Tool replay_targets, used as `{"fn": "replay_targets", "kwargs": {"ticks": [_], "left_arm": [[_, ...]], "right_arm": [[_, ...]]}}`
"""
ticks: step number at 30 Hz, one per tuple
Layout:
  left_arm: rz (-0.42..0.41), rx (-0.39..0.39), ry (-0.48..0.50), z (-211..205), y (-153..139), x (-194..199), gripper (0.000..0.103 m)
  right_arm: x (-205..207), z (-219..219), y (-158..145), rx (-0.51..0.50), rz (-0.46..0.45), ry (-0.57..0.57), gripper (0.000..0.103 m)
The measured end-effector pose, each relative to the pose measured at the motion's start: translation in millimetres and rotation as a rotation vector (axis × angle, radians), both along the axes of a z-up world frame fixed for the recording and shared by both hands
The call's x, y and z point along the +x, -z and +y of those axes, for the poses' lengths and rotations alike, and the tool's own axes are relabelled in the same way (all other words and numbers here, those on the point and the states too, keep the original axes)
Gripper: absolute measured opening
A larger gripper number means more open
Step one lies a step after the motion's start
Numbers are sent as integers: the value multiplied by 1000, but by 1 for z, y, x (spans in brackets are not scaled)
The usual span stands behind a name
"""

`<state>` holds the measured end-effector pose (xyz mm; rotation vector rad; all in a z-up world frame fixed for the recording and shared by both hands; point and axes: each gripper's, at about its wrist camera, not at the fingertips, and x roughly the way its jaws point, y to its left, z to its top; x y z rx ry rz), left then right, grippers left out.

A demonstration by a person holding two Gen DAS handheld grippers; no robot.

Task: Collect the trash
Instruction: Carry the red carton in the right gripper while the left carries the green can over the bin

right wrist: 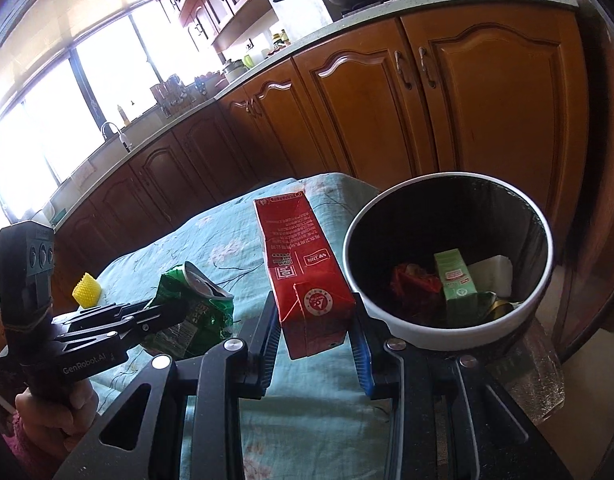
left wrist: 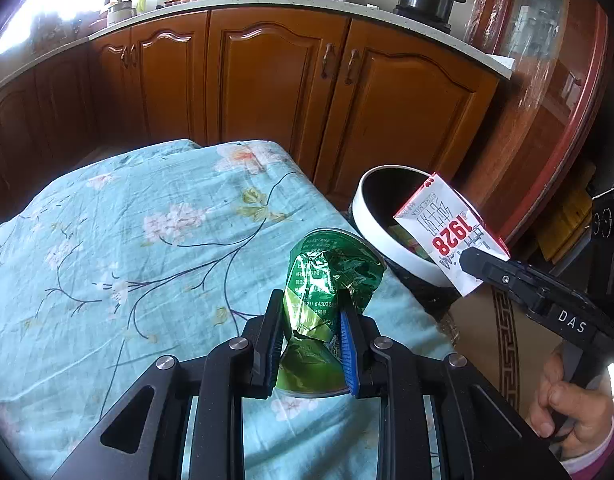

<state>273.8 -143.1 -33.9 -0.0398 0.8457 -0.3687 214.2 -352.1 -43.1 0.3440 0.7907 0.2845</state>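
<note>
Left tongs: closed on the can, pads pressing its dented sides.
Right tongs: closed on the carton, gripping its near end.
Can: green, badly crushed, shiny top rim bent; held above the counter with the flowery blue cloth.
Carton: red on one side, white with red numbers on the other; long and boxy, its long side points away from the tongs, up and forward.
Bin: white rim, dark inside, just past the counter edge, already has some trash in it.
Key spot: the carton hangs right beside the bin rim, so the right hand is nearer; the can sits farther left.
Next, I think: swing the carton over the hole, then let go.
Left on counter: a small yellow thing.
</note>
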Motion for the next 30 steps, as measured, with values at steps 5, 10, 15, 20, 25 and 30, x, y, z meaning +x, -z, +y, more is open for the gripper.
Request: {"fn": "replay_targets", "kwargs": {"ticks": [5, 10, 15, 20, 25, 30], "left_arm": [[10, -17, 25, -12, -3, 6, 24], [14, -33, 47, -25, -6, 13, 24], [12, -40, 58, -38, -9, 20, 23], [17, -56, 63, -47, -9, 29, 24], [15, -63, 73, -59, -10, 41, 23], [22, -71, 86, -72, -8, 52, 24]], "right_arm": [[-6, -16, 0, -10, 0, 33, 33], [-9, -32, 0, -13, 1, 67, 33], [-12, -50, -1, -23, -1, 103, 33], [-15, -67, 0, -31, 0, 142, 32], [-14, -78, -1, -35, 5, 166, 32], [-11, -86, -3, -45, 2, 174, 32]]}}
